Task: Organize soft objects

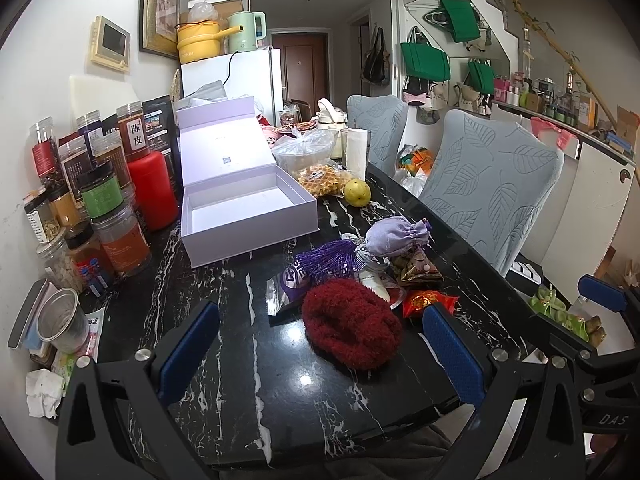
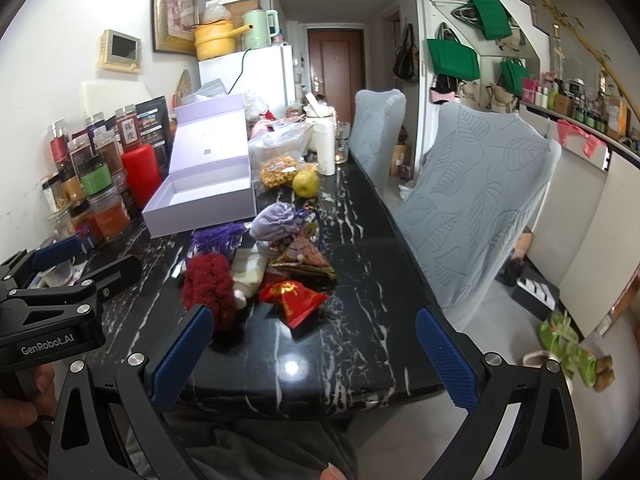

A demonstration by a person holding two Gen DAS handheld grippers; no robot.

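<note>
A pile of soft things lies mid-table: a dark red fuzzy piece point(image 1: 352, 326) point(image 2: 209, 282), a lilac drawstring pouch point(image 1: 396, 236) point(image 2: 276, 220) with a purple tassel point(image 1: 330, 258), a patterned triangular sachet point(image 1: 418, 268) point(image 2: 304, 256) and a red and gold pouch point(image 1: 428, 302) point(image 2: 292, 298). An open, empty white box point(image 1: 248, 216) point(image 2: 200, 204) stands behind them at the left. My left gripper point(image 1: 320, 344) is open and empty just in front of the red fuzzy piece. My right gripper point(image 2: 316, 356) is open and empty over the table's front edge.
Spice jars and a red canister point(image 1: 154, 190) crowd the table's left side by the wall. A pear point(image 1: 357, 193), waffles and bagged food sit behind the box. Two grey covered chairs point(image 1: 492, 184) stand along the right edge. A steel cup point(image 1: 64, 320) stands at the front left.
</note>
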